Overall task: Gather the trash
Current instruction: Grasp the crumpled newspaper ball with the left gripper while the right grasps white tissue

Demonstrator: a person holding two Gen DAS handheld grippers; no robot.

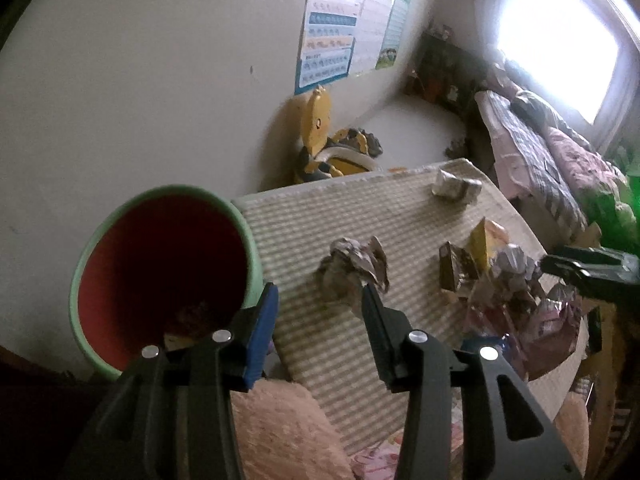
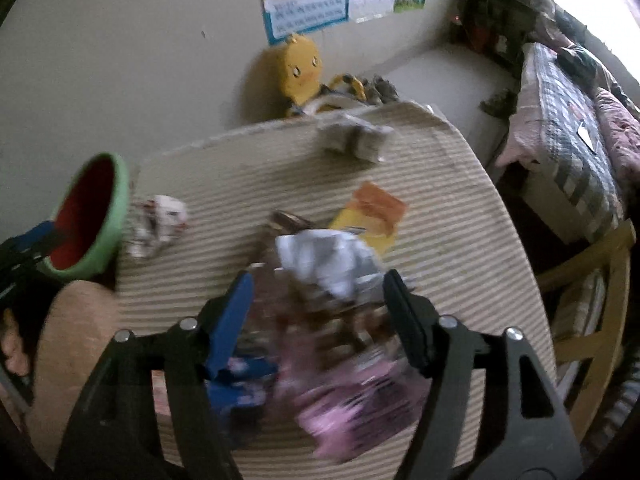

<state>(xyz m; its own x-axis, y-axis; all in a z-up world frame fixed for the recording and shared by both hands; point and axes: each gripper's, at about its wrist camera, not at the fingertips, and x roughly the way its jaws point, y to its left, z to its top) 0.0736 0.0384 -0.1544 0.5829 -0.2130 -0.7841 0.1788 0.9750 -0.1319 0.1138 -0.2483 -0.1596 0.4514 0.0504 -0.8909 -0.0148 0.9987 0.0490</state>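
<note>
A green bin with a red inside (image 1: 160, 272) stands at the left edge of a striped mat (image 1: 340, 208); it also shows in the right wrist view (image 2: 88, 220). My left gripper (image 1: 318, 296) is open, close to a crumpled paper ball (image 1: 352, 268). My right gripper (image 2: 318, 284) is open over a pile of wrappers, with a crumpled white paper (image 2: 328, 260) between its fingers and a pink wrapper (image 2: 360, 400) below. A yellow-orange packet (image 2: 372, 216) and a folded paper wad (image 2: 352, 136) lie farther back. The right gripper shows at the right edge of the left wrist view (image 1: 592, 268).
A yellow duck toy (image 2: 300, 68) leans on the wall behind the mat. A bed (image 2: 572, 140) stands to the right, with a wooden chair (image 2: 592, 312) beside the mat. A pink cushion (image 1: 280, 432) lies at the near edge.
</note>
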